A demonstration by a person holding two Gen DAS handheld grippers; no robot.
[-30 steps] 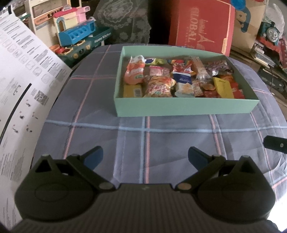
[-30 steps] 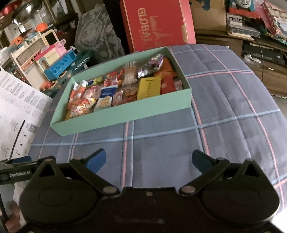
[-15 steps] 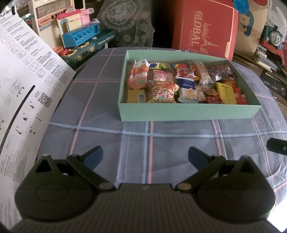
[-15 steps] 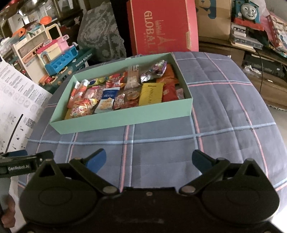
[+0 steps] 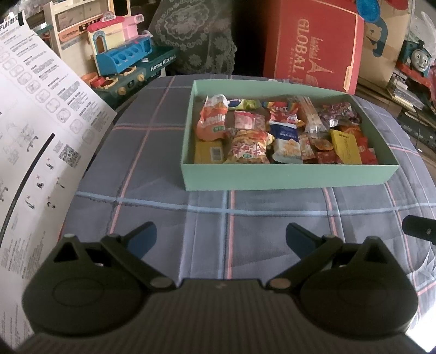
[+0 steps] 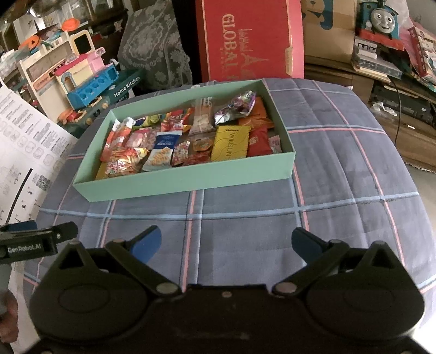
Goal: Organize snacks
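A mint-green box [image 5: 288,177] [image 6: 185,181] stands on the plaid cloth and holds several snack packets, among them a yellow packet [image 6: 231,143], an orange pouch [image 5: 214,119] and a silver-purple bag [image 6: 237,106]. My left gripper [image 5: 220,238] is open and empty, above the cloth in front of the box. My right gripper [image 6: 226,241] is open and empty, also in front of the box. The left gripper's body shows at the left edge of the right wrist view [image 6: 35,242].
A large white printed sheet [image 5: 41,141] stands at the left. Behind the table are a red box [image 5: 313,51], a toy kitchen [image 5: 122,57], a grey lace cushion [image 6: 155,49] and a toy train [image 6: 381,21]. The plaid cloth [image 6: 340,168] falls away at the right.
Both grippers have pulled back and risen a little, so the box looks smaller and farther. Both stay open and empty. The snacks have not moved.
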